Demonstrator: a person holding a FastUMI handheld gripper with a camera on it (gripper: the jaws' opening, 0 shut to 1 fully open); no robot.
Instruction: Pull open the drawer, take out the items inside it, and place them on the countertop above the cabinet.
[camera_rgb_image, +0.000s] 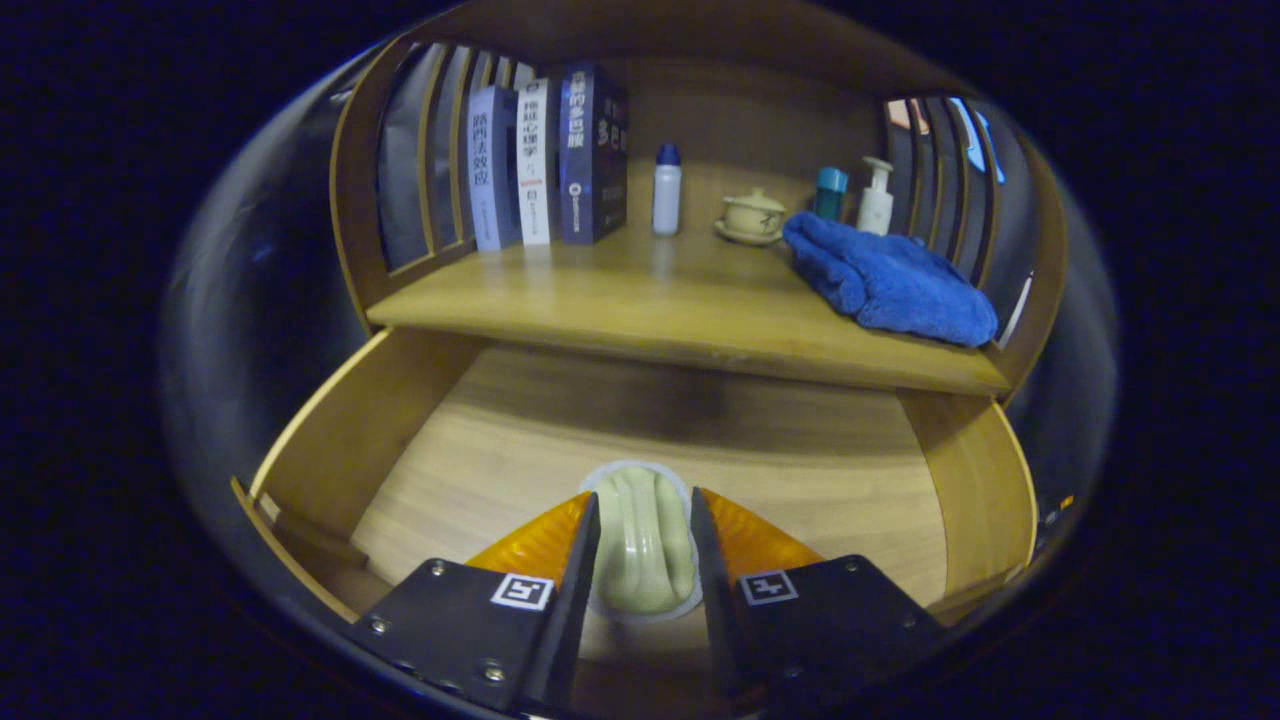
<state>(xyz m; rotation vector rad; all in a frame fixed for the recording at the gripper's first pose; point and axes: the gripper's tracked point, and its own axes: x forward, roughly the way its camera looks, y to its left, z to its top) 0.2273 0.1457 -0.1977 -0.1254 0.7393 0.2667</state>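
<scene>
Gripper view: tongs (645, 520) clamped on pale green lid (642, 540) inside open drawer (800, 470).

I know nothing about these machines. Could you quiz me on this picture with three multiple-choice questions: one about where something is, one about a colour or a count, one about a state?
1. Where is the pale green item?
A. on the countertop
B. in the drawer, between the gripper's fingers
C. on the blue towel

2. How many books stand on the countertop?
A. one
B. three
C. six

3. How is the drawer?
A. pulled open
B. shut
C. taken out of the cabinet

Answers:
1 B: the gripper has a finger close on each side of the item above the drawer floor.
2 B: three spines stand side by side.
3 A: its wooden floor and side walls show below the countertop.
</scene>
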